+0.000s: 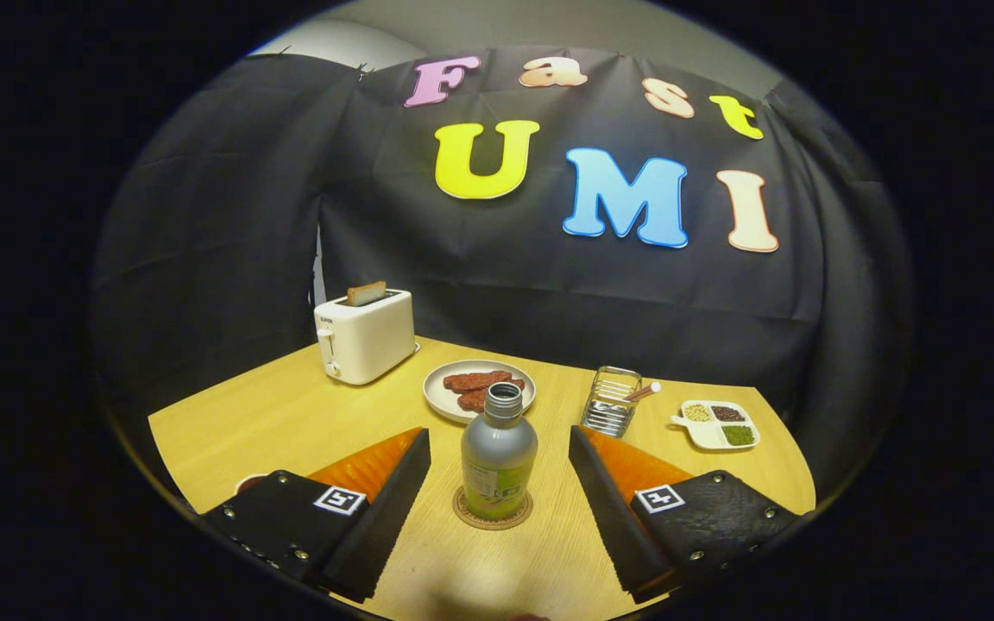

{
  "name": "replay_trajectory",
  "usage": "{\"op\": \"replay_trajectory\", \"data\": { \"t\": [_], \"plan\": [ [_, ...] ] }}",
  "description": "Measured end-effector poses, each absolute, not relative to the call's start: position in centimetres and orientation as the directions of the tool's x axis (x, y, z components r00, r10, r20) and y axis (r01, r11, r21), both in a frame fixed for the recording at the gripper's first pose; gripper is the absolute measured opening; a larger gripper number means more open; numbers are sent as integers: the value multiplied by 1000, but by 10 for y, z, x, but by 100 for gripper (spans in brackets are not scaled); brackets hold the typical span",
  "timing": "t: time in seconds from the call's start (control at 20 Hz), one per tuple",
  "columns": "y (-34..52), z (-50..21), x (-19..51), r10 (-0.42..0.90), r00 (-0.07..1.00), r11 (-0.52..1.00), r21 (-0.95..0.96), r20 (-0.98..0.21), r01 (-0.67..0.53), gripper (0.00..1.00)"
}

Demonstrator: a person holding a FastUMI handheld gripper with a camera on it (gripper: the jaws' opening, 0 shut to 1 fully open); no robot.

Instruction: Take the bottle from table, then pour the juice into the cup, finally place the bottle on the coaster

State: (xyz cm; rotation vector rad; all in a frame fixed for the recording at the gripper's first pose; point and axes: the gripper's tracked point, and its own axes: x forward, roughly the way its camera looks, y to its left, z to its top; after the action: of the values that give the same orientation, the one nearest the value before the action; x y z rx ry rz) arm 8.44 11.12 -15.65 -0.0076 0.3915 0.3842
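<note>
Standing wide apart at the bottom centre of the frame, the gripper (pixel 499 483) grips nothing: its two fingers flank the bottle (pixel 499 457) with clear gaps on both sides. The bottle stands upright, uncapped, on the round coaster (pixel 492 511) just between and slightly ahead of the fingertips, so by the look of it the placing step is done. The main risk from here is a finger clipping the bottle on the way out; a sideways drift or a twist of the claw would tip it, and with the neck open any juice left would spill across the table (pixel 307 414). At lower left, tucked behind the left finger, a small rounded rim may be the cup (pixel 248 483), though too little shows to be sure; a wide swing that way could knock it. Further up the frame sit the plate (pixel 443 395), the wire holder (pixel 611 402), the condiment dish (pixel 715 424) and the toaster (pixel 365 336), well clear.
</note>
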Motion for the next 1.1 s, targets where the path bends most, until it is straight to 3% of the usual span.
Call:
{"op": "replay_trajectory", "data": {
  "t": [0.6,1.1],
  "plan": [
    [72,-60,8,209,954,978,35,-217,-206,98],
    [58,-60,-20,148,970,988,69,-192,-137,98]
  ]
}}
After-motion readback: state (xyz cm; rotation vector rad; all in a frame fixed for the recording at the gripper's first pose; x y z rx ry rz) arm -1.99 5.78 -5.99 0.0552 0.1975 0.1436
